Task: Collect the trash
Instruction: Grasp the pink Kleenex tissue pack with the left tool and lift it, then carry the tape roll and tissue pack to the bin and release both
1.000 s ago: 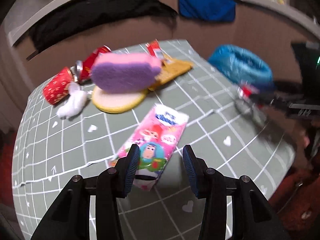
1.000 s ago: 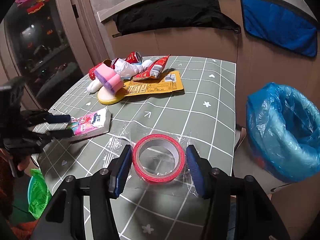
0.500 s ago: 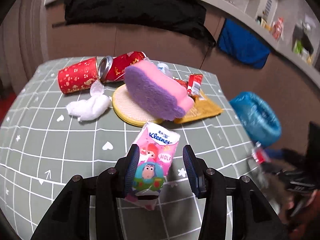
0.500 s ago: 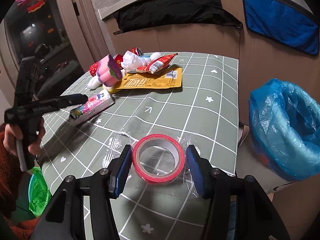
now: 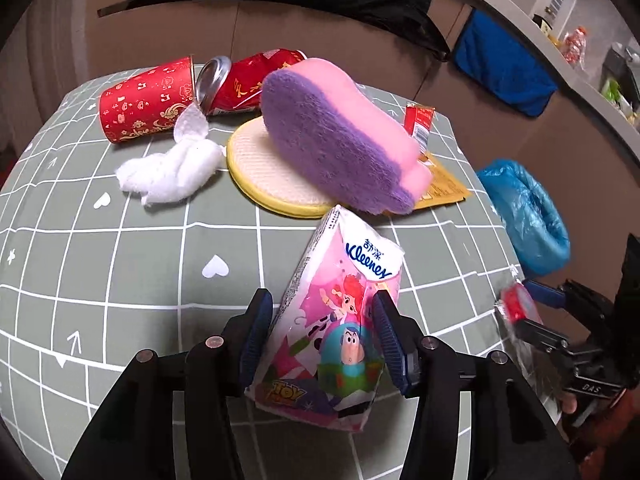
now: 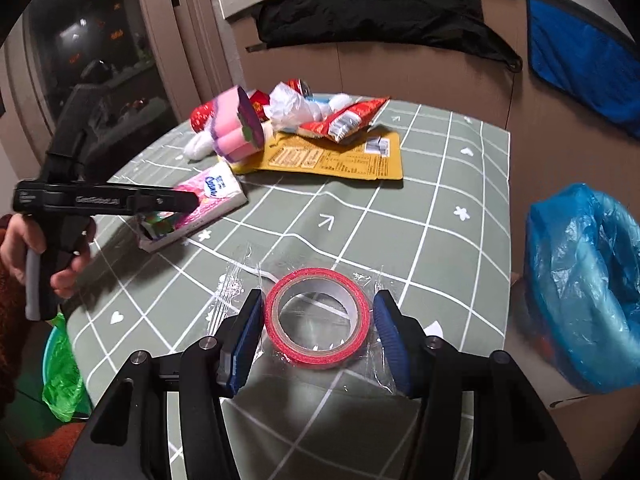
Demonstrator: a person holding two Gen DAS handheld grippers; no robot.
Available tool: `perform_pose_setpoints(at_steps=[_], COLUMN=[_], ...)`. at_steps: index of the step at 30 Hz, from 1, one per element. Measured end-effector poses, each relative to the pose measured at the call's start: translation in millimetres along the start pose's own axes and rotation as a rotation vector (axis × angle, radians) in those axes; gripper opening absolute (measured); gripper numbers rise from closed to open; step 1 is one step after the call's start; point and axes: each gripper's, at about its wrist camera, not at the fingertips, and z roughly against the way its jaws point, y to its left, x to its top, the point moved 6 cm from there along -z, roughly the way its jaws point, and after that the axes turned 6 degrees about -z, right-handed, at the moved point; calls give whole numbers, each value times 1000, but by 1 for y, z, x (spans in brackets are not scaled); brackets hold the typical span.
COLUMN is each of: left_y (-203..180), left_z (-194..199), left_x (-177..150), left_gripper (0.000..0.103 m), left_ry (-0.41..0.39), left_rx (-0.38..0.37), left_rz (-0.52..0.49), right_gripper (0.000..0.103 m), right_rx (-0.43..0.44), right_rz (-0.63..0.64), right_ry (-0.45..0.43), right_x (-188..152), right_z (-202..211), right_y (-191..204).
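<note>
A pink Kleenex tissue pack [image 5: 344, 312] [image 6: 212, 196] lies tilted on the grey-green grid table [image 5: 120, 260]. My left gripper [image 5: 320, 298] [image 6: 192, 200] straddles its near end. Its jaws are opening: the right pad touches the pack and a gap shows at the left pad. My right gripper [image 6: 318, 298] [image 5: 528, 300] is shut on a red tape roll [image 6: 320, 354] [image 5: 516, 306] in a clear wrapper, near the table's right edge. A bin lined with a blue bag [image 6: 580, 280] [image 5: 524, 216] stands just off that edge.
Farther back lie a pink-and-purple sponge [image 5: 340, 136] on a yellow round pad [image 5: 260, 160], a red paper cup [image 5: 144, 100], a crushed red can [image 5: 248, 84], a white wad [image 5: 172, 168], a yellow packet [image 6: 332, 158] and a red snack wrapper [image 6: 348, 120]. A green bag [image 6: 60, 372] hangs below left.
My left gripper rolled and moved forward along the tissue pack, which now sits deeper between wider jaws. The right gripper shifted slightly, keeping the tape roll between its pads.
</note>
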Motion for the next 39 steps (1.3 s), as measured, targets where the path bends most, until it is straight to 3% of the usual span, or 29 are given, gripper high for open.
perform_pose_setpoints(at_steps=[13, 16, 18, 21, 25, 39], left_y=[2, 0, -3, -8, -18, -60], left_z=[-2, 0, 6, 19, 37, 104], left_x=[1, 0, -2, -6, -12, -16], left_gripper=[54, 47, 33, 28, 26, 24], left_ry=[10, -2, -23, -64, -116, -334], left_rx=[54, 71, 97, 130, 186, 249], left_rz=[97, 115, 106, 109, 91, 48], right_gripper=[61, 52, 51, 51, 51, 51], right_rx=[-70, -77, -49, -36, -28, -52], right_rz=[89, 62, 38, 23, 27, 57], right_ry=[2, 0, -5, -29, -63, -176], right_x=[-7, -6, -3, 2, 8, 27], right_z=[-8, -3, 1, 11, 25, 66], right_y=[7, 5, 3, 2, 5, 11])
